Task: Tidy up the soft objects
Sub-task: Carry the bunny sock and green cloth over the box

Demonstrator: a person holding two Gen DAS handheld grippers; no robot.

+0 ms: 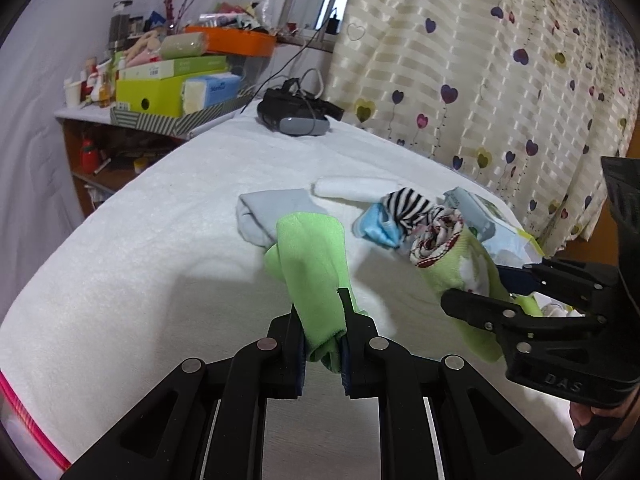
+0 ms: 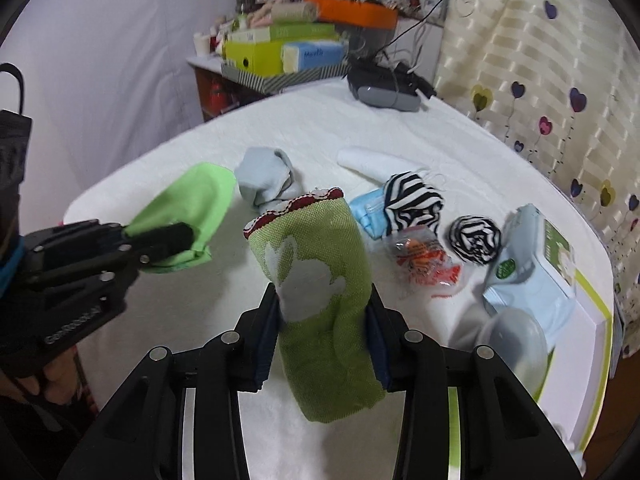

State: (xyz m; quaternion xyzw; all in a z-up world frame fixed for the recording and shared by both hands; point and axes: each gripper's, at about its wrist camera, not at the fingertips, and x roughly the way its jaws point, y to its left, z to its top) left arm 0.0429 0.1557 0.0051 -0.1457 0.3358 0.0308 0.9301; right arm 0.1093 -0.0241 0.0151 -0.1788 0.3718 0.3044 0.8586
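Two grippers are up over the white towelling surface (image 2: 320, 128), each with cloth in its jaws. Low centre in the left wrist view, the left gripper (image 1: 322, 340) is pinched nearly closed on a plain light green cloth (image 1: 312, 264), which stands up from the pads and flops over at the top. Low centre in the right wrist view, the right gripper (image 2: 324, 336) is clamped about halfway on a rolled green towel (image 2: 320, 292) with a white rabbit pattern and a red scalloped edge, its pads pressing both sides. Behind, on the surface, a pale blue sock (image 2: 266, 180) sits mid-frame, a white roll (image 2: 372, 162) beyond it, and right of centre a striped black-and-white cloth (image 2: 412, 200) on a blue pouch (image 2: 366, 212). A striped ball (image 2: 476, 240) lies just beside a clear packet with orange pieces (image 2: 424, 264), and a wet-wipes pack (image 2: 532, 264) fills the right. A grey headset (image 2: 386, 88) rests at the far edge. Upper left, a cluttered shelf (image 1: 132, 120) carries a lime box (image 1: 152, 98) and orange tray (image 1: 236, 42); a heart-print curtain (image 1: 500, 80) hangs upper right.
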